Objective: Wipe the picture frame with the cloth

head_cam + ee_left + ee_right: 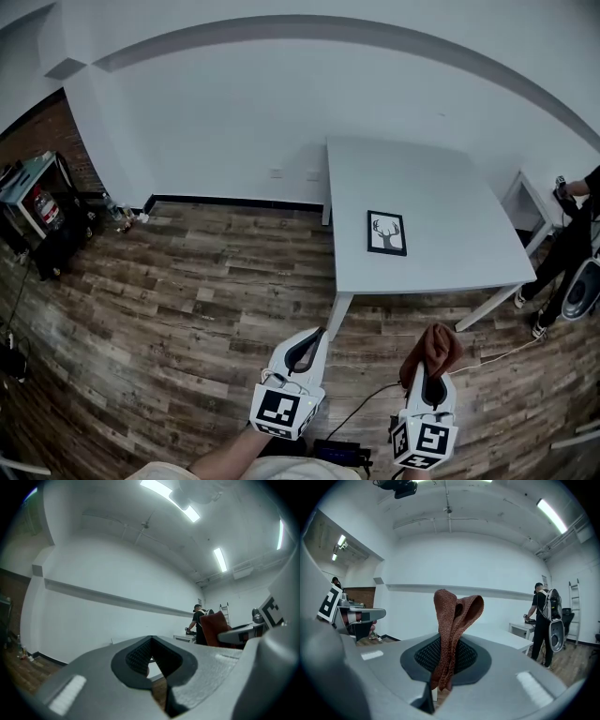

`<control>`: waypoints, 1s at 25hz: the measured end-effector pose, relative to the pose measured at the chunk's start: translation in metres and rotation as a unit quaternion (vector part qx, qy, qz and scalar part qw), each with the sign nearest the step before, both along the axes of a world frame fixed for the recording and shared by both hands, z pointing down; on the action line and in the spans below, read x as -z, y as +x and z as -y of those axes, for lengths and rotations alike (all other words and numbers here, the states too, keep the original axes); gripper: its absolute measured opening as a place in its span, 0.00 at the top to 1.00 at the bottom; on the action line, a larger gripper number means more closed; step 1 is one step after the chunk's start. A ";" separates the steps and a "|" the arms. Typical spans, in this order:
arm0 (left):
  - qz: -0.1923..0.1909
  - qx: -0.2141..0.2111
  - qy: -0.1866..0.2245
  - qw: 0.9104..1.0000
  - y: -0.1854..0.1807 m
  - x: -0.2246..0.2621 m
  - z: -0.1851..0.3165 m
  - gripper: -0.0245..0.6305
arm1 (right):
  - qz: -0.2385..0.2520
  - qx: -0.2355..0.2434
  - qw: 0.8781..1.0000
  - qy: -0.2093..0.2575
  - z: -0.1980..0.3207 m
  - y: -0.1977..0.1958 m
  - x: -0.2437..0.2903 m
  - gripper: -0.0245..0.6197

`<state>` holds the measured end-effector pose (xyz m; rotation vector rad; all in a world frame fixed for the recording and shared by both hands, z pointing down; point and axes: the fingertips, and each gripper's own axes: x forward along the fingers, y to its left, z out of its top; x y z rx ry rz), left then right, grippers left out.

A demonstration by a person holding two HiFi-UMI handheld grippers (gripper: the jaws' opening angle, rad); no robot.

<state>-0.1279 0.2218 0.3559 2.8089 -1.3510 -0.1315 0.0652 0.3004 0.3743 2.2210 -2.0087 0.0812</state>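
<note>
A black picture frame (386,232) with an antler print lies flat on the white table (441,187), well ahead of both grippers. My right gripper (429,377) is held low over the wooden floor, short of the table, and is shut on a rust-brown cloth (434,348). In the right gripper view the cloth (454,616) stands up folded from between the jaws of the right gripper (448,645). My left gripper (314,339) is beside it on the left, shut with nothing in it. In the left gripper view the left gripper (151,639) has its tips together.
A person (574,234) stands at a small white side table (532,201) at the far right. A shelf unit (37,202) with a red canister stands at the left wall. Cables (375,405) lie on the floor near my feet.
</note>
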 end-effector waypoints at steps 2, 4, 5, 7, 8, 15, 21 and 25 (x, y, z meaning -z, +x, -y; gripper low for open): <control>0.000 -0.001 -0.002 1.000 -0.007 -0.001 0.018 0.96 | -0.001 -0.004 1.000 0.000 0.017 -0.006 0.000 0.87; -0.002 -0.001 -0.002 1.000 -0.014 -0.001 0.033 0.96 | -0.002 -0.007 1.000 0.000 0.031 -0.011 0.001 0.87; -0.004 -0.002 -0.003 1.000 -0.016 -0.001 0.040 0.96 | -0.003 -0.009 1.000 0.001 0.037 -0.014 0.002 0.87; -0.007 -0.003 -0.001 1.000 -0.020 0.001 0.053 0.96 | -0.003 -0.012 1.000 0.002 0.049 -0.016 0.004 0.87; -0.008 -0.003 0.000 1.000 -0.021 0.002 0.059 0.96 | -0.004 -0.014 1.000 0.003 0.054 -0.017 0.004 0.87; -0.014 -0.010 -0.004 1.000 -0.018 0.007 0.091 0.96 | -0.006 -0.027 1.000 -0.003 0.077 -0.013 0.007 0.87; -0.007 -0.017 -0.004 1.000 0.000 0.001 0.113 0.96 | 0.000 -0.032 0.999 0.000 0.101 0.006 0.002 0.87; -0.004 -0.015 -0.001 1.000 0.013 0.002 0.135 0.96 | 0.005 -0.025 1.000 0.002 0.126 0.015 0.000 0.87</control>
